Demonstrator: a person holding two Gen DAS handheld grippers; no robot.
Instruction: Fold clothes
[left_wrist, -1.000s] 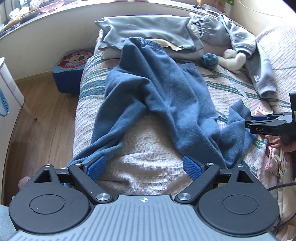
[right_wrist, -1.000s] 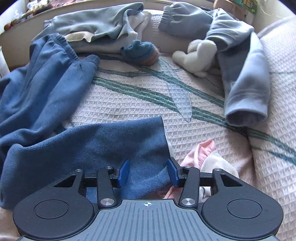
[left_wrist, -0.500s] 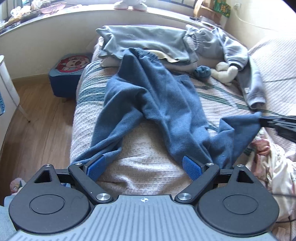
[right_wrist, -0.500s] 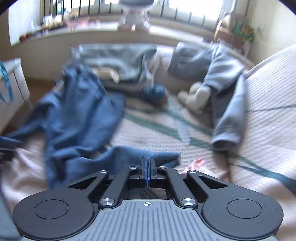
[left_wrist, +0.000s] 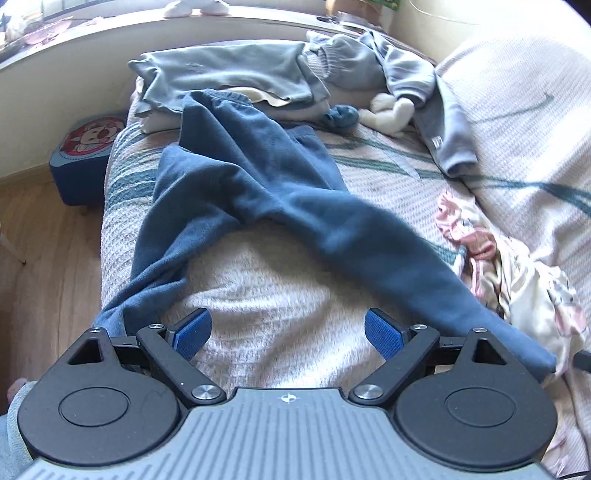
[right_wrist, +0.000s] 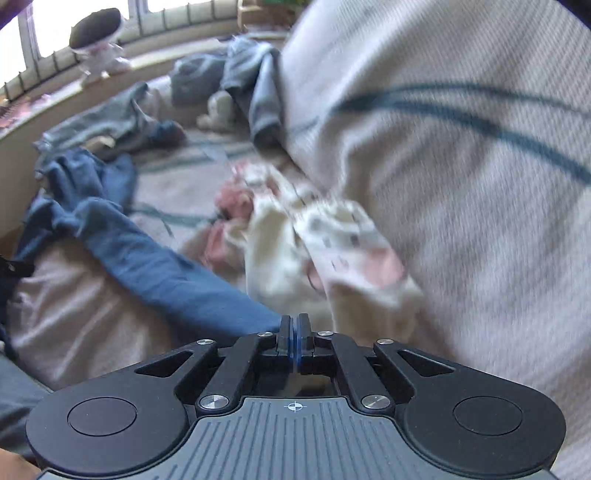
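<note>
The right gripper (right_wrist: 294, 326) is clamping the trousers (left_wrist: 258, 188) by 1 hem, blurred. The left gripper (left_wrist: 287, 328) is gaping empty, its housing hiding the other hem.

The blue sweatpants (left_wrist: 258, 184) are being seen spread lengthwise on the bed (left_wrist: 280, 306), made of thick fleece, with the elasticated waistband lying at the far end against a folded pile. One leg is being draped toward the bed's near left edge. The other leg is being stretched out to the near right, pulled taut into a long, narrow band whose cuff end is being pinched in the right tongs (right_wrist: 294, 328), the fabric reaching the closed pads. In the right wrist view the sweatpants (right_wrist: 155, 266) are being shown blurred, lying beside crumpled pink and cream clothing.
</note>
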